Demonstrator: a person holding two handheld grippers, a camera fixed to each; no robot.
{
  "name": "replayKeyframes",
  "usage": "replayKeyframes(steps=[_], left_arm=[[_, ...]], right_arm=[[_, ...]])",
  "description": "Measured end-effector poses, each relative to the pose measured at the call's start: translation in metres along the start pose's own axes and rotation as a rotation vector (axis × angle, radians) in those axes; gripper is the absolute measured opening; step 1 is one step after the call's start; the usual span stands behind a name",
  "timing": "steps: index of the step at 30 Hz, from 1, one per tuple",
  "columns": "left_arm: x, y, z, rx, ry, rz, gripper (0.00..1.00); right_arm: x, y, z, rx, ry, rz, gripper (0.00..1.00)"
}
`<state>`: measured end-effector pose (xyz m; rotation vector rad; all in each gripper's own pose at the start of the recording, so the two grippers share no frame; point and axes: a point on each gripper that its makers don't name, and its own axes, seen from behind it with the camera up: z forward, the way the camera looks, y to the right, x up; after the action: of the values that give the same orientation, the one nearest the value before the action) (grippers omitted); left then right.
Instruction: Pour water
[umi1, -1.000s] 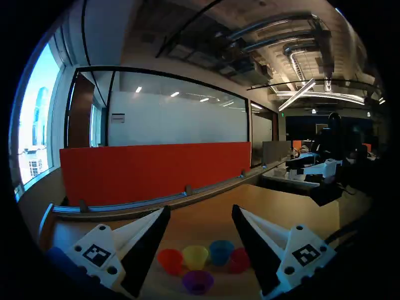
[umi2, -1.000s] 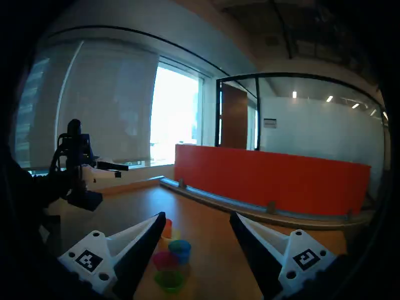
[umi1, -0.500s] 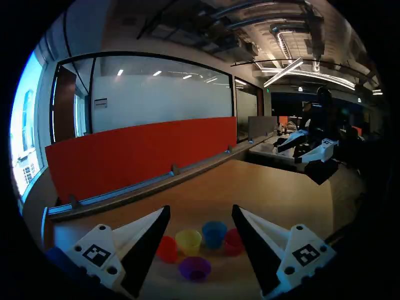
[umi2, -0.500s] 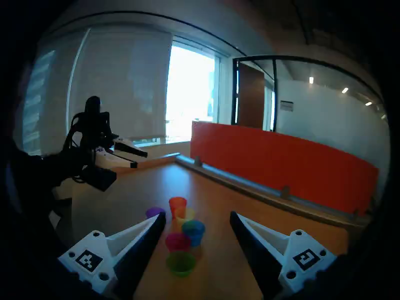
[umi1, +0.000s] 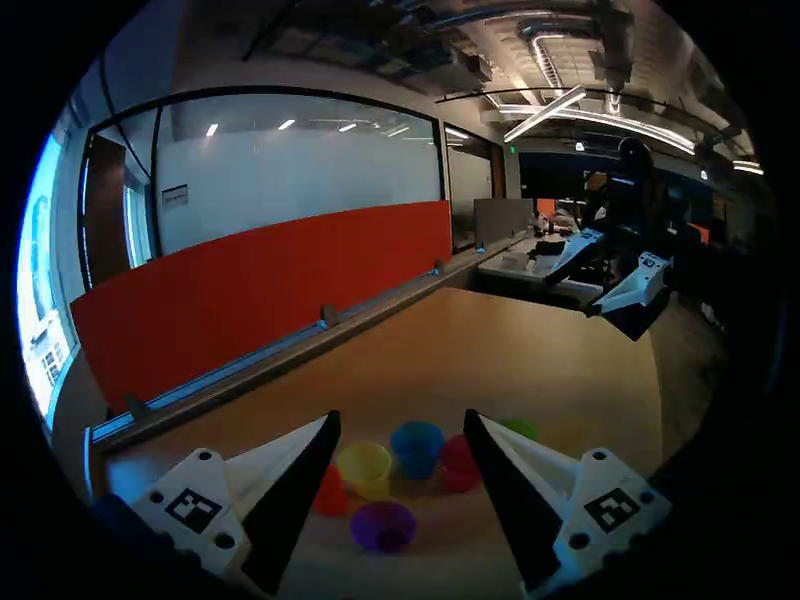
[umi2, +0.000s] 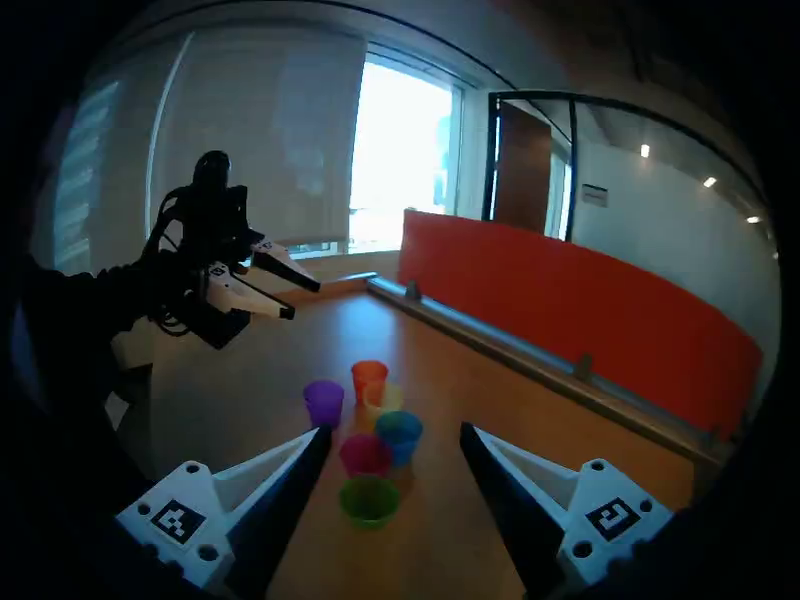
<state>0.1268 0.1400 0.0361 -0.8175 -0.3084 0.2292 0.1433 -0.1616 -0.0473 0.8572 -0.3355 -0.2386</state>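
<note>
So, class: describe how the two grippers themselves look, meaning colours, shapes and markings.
Left gripper and right gripper match: two long, pointed fingers, white outside, black inside, each bearing a square black-and-white tag. Seen from afar, a black mount with cables tops the left one; the arm behind it wears a dark sleeve.

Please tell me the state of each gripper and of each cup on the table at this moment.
left gripper: open, holding nothing
right gripper: open, holding nothing
purple cup: upright
orange cup: upright
yellow cup: upright
blue cup: upright
pink cup: upright
green cup: upright, looks empty
</note>
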Motion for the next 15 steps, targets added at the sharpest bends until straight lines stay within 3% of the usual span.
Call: replayKeyframes(steps=[15], left_arm=[[-0.028,0.006,0.036,-0.065,-0.101,0.034,0.92]], right_arm=[[-0.031,-0.008,0.010,0.027,-0.053,0.025,1.00]])
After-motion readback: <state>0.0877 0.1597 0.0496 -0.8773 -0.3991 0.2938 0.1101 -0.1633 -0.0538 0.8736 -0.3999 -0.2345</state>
